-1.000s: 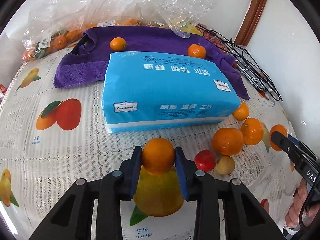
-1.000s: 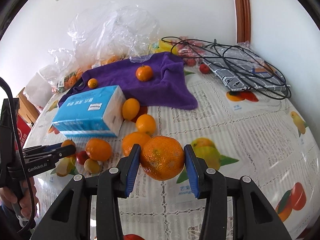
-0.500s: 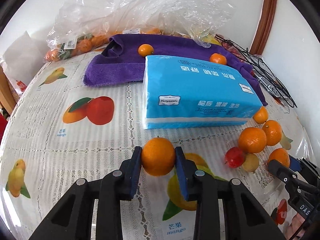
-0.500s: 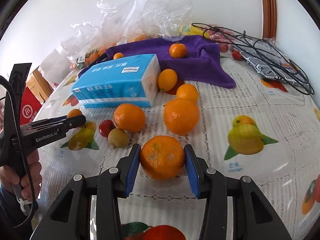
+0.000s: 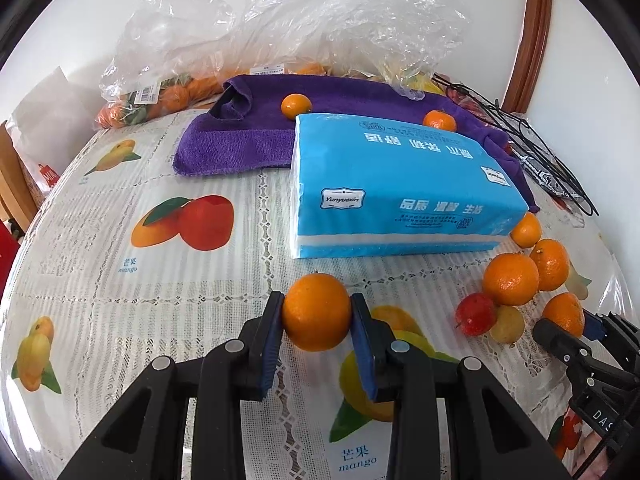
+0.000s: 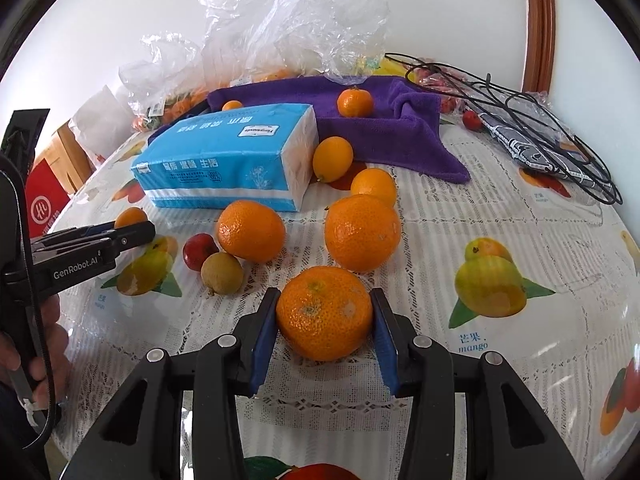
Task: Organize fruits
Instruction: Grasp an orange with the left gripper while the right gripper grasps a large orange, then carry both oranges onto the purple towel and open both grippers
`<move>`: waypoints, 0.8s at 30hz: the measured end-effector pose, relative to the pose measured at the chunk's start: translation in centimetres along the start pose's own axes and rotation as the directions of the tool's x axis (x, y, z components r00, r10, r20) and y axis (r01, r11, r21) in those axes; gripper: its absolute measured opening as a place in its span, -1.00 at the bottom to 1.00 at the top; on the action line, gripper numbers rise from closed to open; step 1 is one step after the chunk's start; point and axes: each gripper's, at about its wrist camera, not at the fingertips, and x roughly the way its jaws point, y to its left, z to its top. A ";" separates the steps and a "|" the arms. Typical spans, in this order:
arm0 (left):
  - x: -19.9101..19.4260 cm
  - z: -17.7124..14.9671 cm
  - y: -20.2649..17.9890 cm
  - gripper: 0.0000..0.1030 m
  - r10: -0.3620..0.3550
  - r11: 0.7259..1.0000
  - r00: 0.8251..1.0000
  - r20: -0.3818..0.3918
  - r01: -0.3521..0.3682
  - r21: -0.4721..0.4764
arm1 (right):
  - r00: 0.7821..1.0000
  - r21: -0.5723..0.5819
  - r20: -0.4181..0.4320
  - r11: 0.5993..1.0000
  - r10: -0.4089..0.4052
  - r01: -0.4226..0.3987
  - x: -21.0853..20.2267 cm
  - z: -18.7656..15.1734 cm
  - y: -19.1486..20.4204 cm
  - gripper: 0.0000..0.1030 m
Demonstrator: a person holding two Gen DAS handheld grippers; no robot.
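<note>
My left gripper (image 5: 317,302) is shut on a small smooth orange (image 5: 316,318), held just above the fruit-print tablecloth in front of the blue tissue pack (image 5: 400,184). My right gripper (image 6: 324,298) is shut on a dimpled mandarin (image 6: 324,316), low over the cloth just in front of two loose oranges (image 6: 251,230) (image 6: 362,232). Beside those lie a small red fruit (image 6: 199,251) and a tan round fruit (image 6: 222,273). In the right wrist view the left gripper (image 6: 132,232) shows at the left edge in a person's hand.
A purple towel (image 6: 400,132) at the back carries two small oranges (image 6: 355,102) (image 6: 232,105). Clear plastic bags (image 5: 280,32) with more fruit lie behind it. Black cables on a patterned pouch (image 6: 532,136) are at the back right. The table edge curves away at left.
The right gripper came down and in with its mandarin, close in front of the fruit cluster. The left gripper turned, so the tissue pack slid right in its view. Both grips held.
</note>
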 end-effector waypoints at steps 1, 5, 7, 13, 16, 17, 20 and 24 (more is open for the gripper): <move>0.0 0.0 -0.1 -0.39 0.001 1.000 1.000 0.000 -0.001 0.001 | 1.000 -0.006 -0.004 1.000 -0.003 0.003 0.1 0.1 0.0 -0.14; 0.1 0.0 -0.3 -0.39 0.012 1.000 1.000 -0.003 -0.012 0.013 | 1.000 -0.004 -0.007 1.000 0.000 0.000 0.1 0.1 0.0 -0.14; 0.1 0.0 -0.5 -0.39 0.022 1.000 1.000 -0.004 -0.022 0.021 | 1.000 -0.006 -0.003 1.000 -0.004 0.004 0.1 0.0 0.0 -0.14; -0.1 0.0 -0.2 -0.40 0.007 1.000 1.000 -0.001 -0.007 0.009 | 1.000 -0.013 0.007 1.000 -0.021 0.021 -0.2 0.0 0.2 -0.16; -0.3 -0.1 -0.3 -0.40 -0.002 1.000 1.000 -0.008 0.002 0.015 | 0.999 -0.012 0.022 0.999 -0.041 0.041 -0.6 -0.1 0.4 -0.16; -0.4 -0.1 -0.2 -0.40 -0.005 1.000 1.000 -0.011 0.006 0.014 | 0.999 -0.002 0.025 0.999 -0.034 0.034 -0.8 -0.1 0.3 -0.16; -1.1 -0.1 0.0 -0.40 -0.022 1.000 0.999 -0.025 0.022 -0.003 | 1.000 0.029 0.021 1.000 -0.002 0.002 -1.6 0.1 0.3 -0.16; -3.1 0.6 0.3 -0.40 -0.033 0.999 0.999 0.005 0.033 -0.011 | 0.998 -0.001 0.068 1.000 -0.007 0.007 -3.6 0.9 1.1 -0.16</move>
